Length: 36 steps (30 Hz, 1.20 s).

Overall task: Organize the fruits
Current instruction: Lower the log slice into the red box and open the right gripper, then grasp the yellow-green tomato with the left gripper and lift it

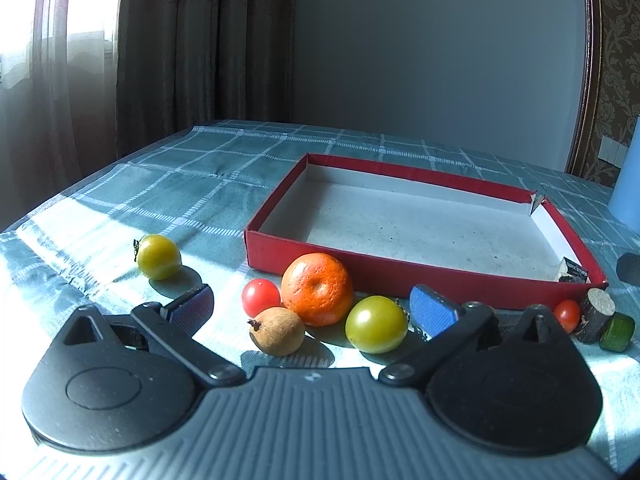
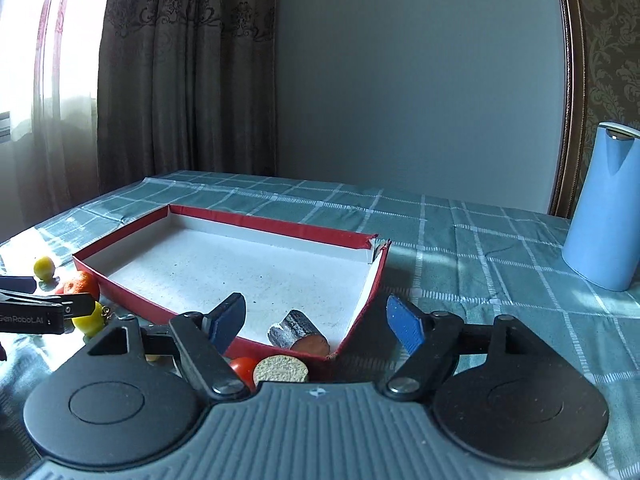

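In the left wrist view my left gripper (image 1: 312, 304) is open and low over the table, its fingers either side of a fruit cluster: an orange (image 1: 317, 289), a red cherry tomato (image 1: 261, 297), a brown longan (image 1: 277, 331) and a yellow-green tomato (image 1: 376, 323). Another yellow-green tomato (image 1: 159, 256) lies to the left. A shallow red box (image 1: 400, 276) with a white floor stands behind them. In the right wrist view my right gripper (image 2: 316, 320) is open and empty over the box's near right corner (image 2: 340, 350). A dark wood piece (image 2: 298, 334) lies in that corner.
Near the box's right corner lie a red tomato (image 1: 567, 314), a cork-topped wood stub (image 1: 596, 320) and a green block (image 1: 618, 332). A blue jug (image 2: 604, 208) stands at the right on the teal checked cloth (image 2: 480, 248). Curtains and a grey wall lie behind.
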Each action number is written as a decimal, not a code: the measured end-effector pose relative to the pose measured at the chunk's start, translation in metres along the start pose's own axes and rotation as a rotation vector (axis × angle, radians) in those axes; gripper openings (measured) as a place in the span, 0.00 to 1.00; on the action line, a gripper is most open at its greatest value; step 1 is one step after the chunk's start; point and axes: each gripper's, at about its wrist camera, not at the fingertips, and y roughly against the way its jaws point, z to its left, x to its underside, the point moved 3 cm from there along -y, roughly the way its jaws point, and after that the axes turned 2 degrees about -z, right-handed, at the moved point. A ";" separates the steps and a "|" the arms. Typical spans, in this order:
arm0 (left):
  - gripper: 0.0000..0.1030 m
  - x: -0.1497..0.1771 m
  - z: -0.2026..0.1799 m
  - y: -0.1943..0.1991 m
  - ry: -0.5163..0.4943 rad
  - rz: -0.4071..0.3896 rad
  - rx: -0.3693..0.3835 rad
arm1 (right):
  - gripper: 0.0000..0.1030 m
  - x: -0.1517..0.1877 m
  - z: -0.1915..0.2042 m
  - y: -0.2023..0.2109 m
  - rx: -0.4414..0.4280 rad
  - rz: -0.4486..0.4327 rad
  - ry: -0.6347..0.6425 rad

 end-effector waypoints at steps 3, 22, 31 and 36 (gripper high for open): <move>1.00 -0.001 0.009 0.003 0.050 0.002 0.038 | 0.78 0.016 0.001 0.020 -0.051 -0.002 -0.035; 0.85 0.012 0.042 0.064 -0.199 -0.186 0.076 | 0.84 0.044 -0.007 0.029 -0.116 0.015 -0.187; 0.48 0.000 0.051 0.029 -0.200 -0.106 0.027 | 0.84 0.044 -0.006 0.030 -0.125 0.013 -0.184; 0.48 -0.016 0.089 0.009 -0.090 -0.056 -0.049 | 0.84 0.044 -0.005 0.029 -0.131 0.021 -0.183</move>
